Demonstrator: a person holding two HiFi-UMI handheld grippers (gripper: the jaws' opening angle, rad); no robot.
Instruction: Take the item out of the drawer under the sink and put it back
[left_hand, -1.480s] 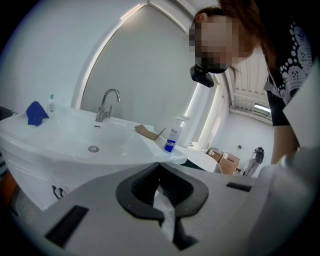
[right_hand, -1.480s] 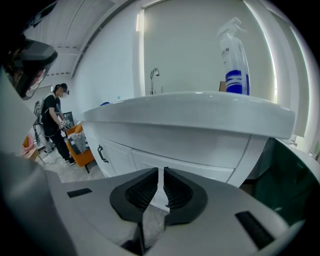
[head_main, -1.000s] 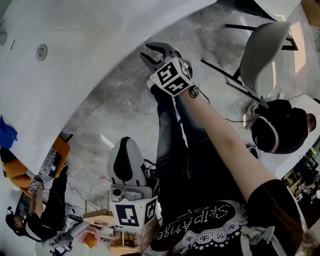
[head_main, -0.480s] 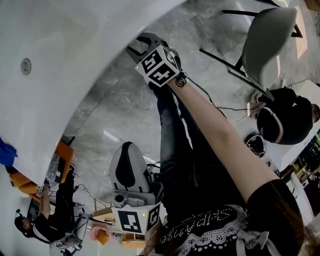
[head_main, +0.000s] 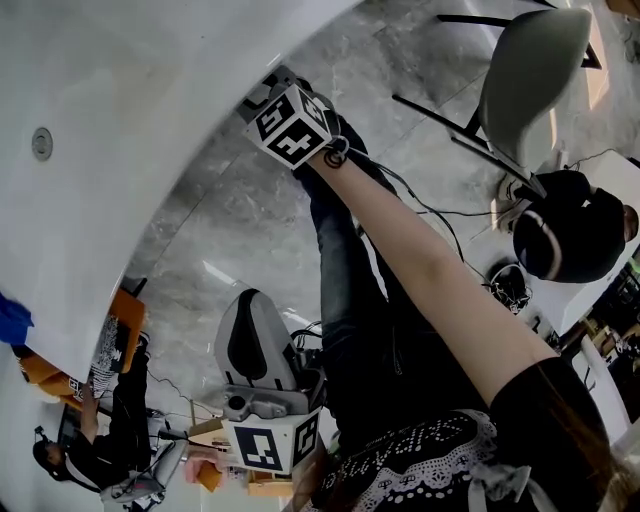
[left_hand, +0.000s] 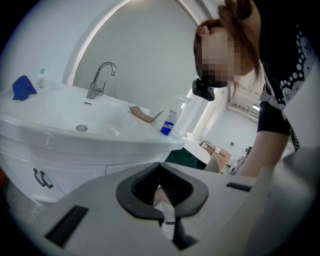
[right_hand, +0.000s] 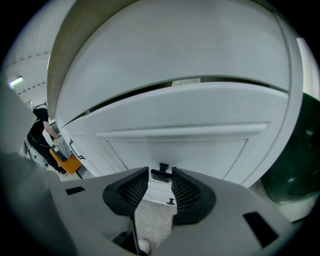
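Observation:
In the right gripper view a white drawer front (right_hand: 210, 150) under the sink counter fills the picture, and its small black handle (right_hand: 161, 174) lies just past my right gripper (right_hand: 160, 172). The jaws stand open on either side of the handle, and the pads do not press on it. In the head view my right gripper (head_main: 268, 88) reaches under the white counter (head_main: 120, 110), its jaws hidden behind the marker cube. My left gripper (head_main: 250, 300) hangs low near my body, shut and empty, also seen as left gripper (left_hand: 160, 167). No item from the drawer is in sight.
The sink basin (left_hand: 45, 117) carries a chrome tap (left_hand: 100, 80), a blue cloth (left_hand: 23, 87) and a blue bottle (left_hand: 168, 122). A second black cabinet handle (left_hand: 42, 177) shows lower left. A grey chair (head_main: 530, 80) and a seated person (head_main: 565, 240) are on the right.
My right gripper has moved up and to the left, in under the counter edge, and its jaws have gone out of sight behind the cube. The left gripper has barely moved.

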